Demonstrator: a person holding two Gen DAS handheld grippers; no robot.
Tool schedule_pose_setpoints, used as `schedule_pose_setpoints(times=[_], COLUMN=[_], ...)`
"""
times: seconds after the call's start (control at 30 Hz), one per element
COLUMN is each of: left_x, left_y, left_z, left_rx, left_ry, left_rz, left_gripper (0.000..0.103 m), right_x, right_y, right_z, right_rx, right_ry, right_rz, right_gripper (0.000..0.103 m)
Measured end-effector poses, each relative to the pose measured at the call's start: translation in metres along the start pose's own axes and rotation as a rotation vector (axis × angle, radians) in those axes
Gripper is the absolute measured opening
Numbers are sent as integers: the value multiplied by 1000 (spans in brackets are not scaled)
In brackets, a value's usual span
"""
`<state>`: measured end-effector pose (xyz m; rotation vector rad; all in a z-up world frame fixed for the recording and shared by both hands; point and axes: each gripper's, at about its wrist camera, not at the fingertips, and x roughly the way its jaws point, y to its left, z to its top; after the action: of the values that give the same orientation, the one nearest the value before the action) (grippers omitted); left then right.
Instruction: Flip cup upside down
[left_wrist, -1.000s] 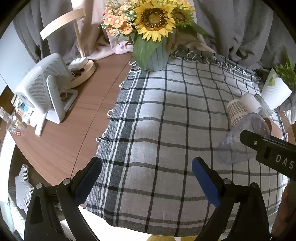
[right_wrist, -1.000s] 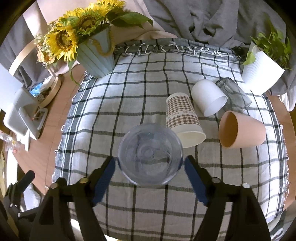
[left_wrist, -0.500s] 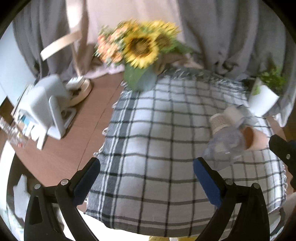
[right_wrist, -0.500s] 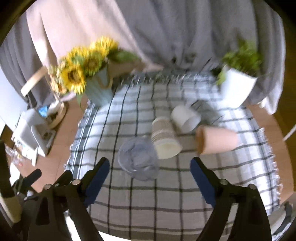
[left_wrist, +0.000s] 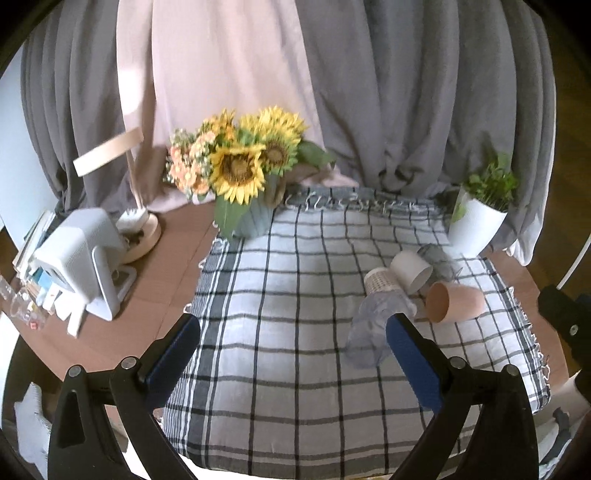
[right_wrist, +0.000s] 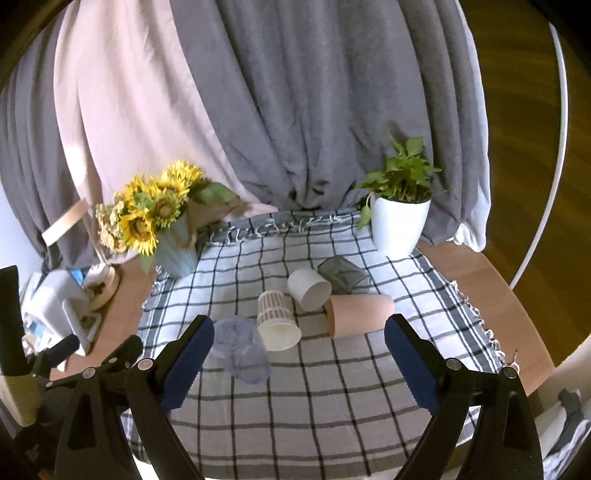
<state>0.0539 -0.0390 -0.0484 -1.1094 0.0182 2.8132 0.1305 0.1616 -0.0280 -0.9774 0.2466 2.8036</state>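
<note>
Right gripper (right_wrist: 298, 360) stands wide open, holding nothing; left gripper (left_wrist: 291, 356) likewise. Clear cup (right_wrist: 241, 349) sits on the checked cloth (right_wrist: 332, 398), just left of the patterned paper cup (right_wrist: 276, 320), touching neither gripper.

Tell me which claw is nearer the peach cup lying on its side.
Right. The right claw faces the peach cup almost head-on; the left claw sits farther off to its left.

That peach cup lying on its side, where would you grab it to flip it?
Probably across the middle of the peach cup, coming from above. It lies on its side on the checked cloth, mouth toward the houndstooth cup, so its curved wall faces up with room either side.
</note>
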Motion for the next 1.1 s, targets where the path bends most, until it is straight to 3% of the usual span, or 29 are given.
schedule_pose_setpoints(times=[1.1], left_x=[-7], left_y=[-13], left_z=[-1], left_rx=[10], left_ry=[-10], left_rz=[18], left_gripper=[103], right_x=[-4], right_y=[-8], right_z=[-4], right_rx=[-15], right_ry=[18], right_rz=[8], right_gripper=[94])
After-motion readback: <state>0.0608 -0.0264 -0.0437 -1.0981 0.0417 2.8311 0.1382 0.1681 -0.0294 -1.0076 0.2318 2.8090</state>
